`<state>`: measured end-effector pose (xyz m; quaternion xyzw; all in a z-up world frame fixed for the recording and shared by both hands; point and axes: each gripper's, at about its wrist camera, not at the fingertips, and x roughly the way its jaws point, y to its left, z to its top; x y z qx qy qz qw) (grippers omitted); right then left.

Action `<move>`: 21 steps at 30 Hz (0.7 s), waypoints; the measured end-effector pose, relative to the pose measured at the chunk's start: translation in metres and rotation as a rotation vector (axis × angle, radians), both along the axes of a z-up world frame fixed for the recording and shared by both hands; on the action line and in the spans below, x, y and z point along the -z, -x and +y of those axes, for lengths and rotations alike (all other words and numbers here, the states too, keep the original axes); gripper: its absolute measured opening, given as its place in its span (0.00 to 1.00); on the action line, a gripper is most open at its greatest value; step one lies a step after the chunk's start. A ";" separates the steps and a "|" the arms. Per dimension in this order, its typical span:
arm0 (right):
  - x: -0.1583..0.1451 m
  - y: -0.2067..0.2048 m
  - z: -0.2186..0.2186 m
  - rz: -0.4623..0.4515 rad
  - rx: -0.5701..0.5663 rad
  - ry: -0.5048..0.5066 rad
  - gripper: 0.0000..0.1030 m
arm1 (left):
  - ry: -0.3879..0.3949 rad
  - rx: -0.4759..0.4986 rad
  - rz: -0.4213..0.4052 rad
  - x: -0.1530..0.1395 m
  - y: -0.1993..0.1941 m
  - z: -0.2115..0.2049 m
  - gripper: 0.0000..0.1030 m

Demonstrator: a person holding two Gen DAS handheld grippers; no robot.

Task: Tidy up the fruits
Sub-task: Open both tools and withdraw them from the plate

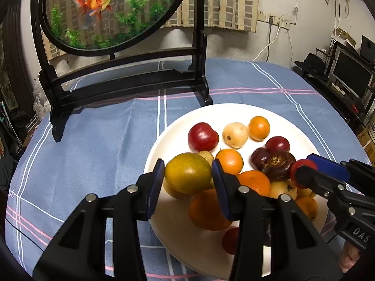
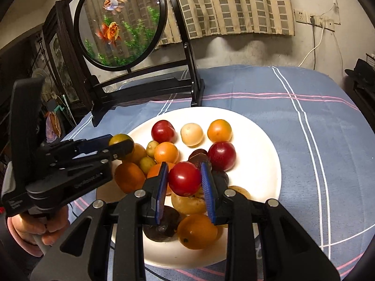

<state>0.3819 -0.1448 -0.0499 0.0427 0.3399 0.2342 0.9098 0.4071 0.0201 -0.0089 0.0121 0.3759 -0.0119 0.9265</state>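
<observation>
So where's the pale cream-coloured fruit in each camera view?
Left wrist: pale fruit sits on the far part of the white plate, right of centre.
Right wrist: pale fruit sits on the plate's far part, centre.
Shared landmark: the goldfish screen behind the plate.

Pretty clearly someone's home: blue plaid-striped tablecloth on the table (image 1: 93, 145), round goldfish-painted glass screen in black wooden stand (image 1: 112, 11), beige checked curtain (image 2: 234, 7).

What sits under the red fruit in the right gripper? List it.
Under the red fruit, gripped by the right gripper, lie a yellow-brown fruit and an orange one on the white plate. The fingers cover the rest.
</observation>
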 end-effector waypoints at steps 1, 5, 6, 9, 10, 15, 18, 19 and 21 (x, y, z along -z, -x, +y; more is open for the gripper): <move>0.000 0.000 0.000 0.000 -0.001 -0.001 0.28 | 0.001 0.000 0.002 0.000 0.000 0.000 0.41; -0.001 0.003 0.001 0.000 -0.013 -0.009 0.31 | 0.003 -0.016 -0.008 -0.006 0.004 0.000 0.59; -0.002 0.004 0.001 -0.005 -0.010 -0.011 0.34 | -0.010 -0.036 -0.036 -0.011 0.009 0.001 0.73; -0.014 0.015 -0.001 -0.049 0.016 -0.019 0.60 | -0.026 -0.063 -0.084 -0.028 0.024 0.004 0.83; -0.018 0.019 -0.002 -0.058 0.017 -0.024 0.60 | -0.018 -0.060 -0.086 -0.033 0.029 0.005 0.84; -0.036 0.054 -0.008 -0.079 0.010 -0.036 0.61 | -0.007 -0.060 -0.126 -0.058 0.068 0.006 0.91; -0.042 0.082 -0.011 -0.092 0.006 -0.019 0.75 | -0.016 -0.057 -0.149 -0.069 0.097 0.003 0.92; -0.044 0.092 -0.012 -0.101 0.004 -0.018 0.90 | -0.024 -0.054 -0.155 -0.071 0.109 0.001 0.93; -0.048 0.117 -0.015 -0.131 -0.005 -0.019 0.99 | -0.040 -0.051 -0.161 -0.075 0.131 -0.001 0.95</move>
